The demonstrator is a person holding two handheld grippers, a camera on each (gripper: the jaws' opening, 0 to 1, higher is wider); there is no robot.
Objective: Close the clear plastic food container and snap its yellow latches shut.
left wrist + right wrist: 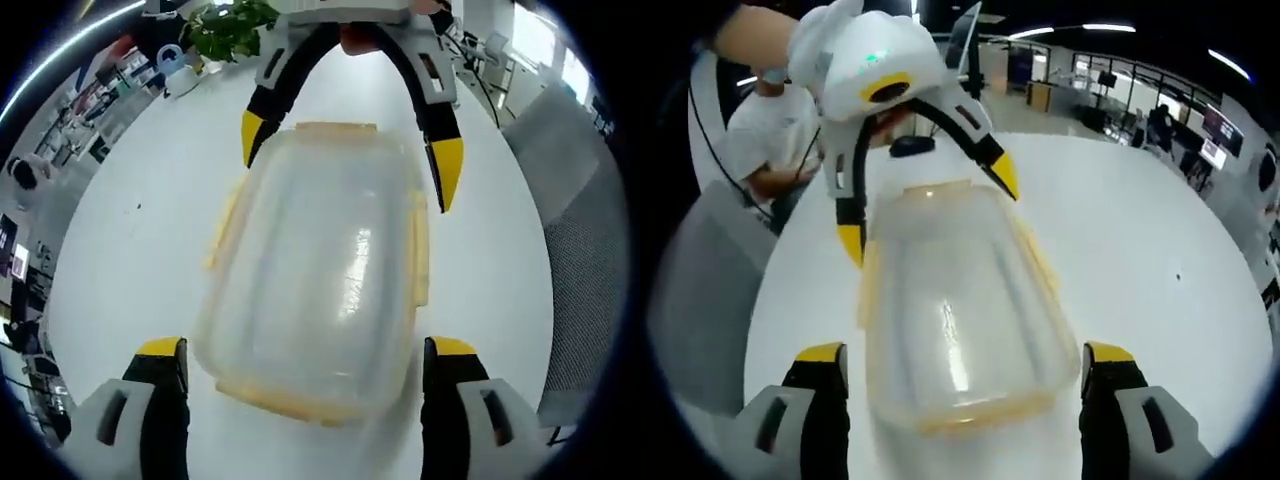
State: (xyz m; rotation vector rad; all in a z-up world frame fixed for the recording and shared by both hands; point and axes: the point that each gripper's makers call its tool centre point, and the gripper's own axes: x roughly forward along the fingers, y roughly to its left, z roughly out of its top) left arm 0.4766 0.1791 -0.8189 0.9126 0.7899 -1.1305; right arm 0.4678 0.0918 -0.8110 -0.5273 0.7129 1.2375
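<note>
A clear plastic food container (320, 270) (955, 320) lies on the white table with its lid resting on top. Pale yellow latches (420, 250) (1040, 265) run along its edges; I cannot tell whether they are snapped. My left gripper (305, 350) stands open, its yellow-tipped jaws either side of the container's near end. My right gripper (962, 355) is open the same way at the opposite end. Each gripper faces the other: the right gripper (350, 155) straddles the far end in the left gripper view, and the left gripper (928, 210) does so in the right gripper view.
The round white table (140, 250) (1140, 240) carries a green plant (230, 25) at its far edge. A grey chair (590, 230) (700, 290) stands beside the table. A person in a white shirt (765, 140) is behind the left gripper.
</note>
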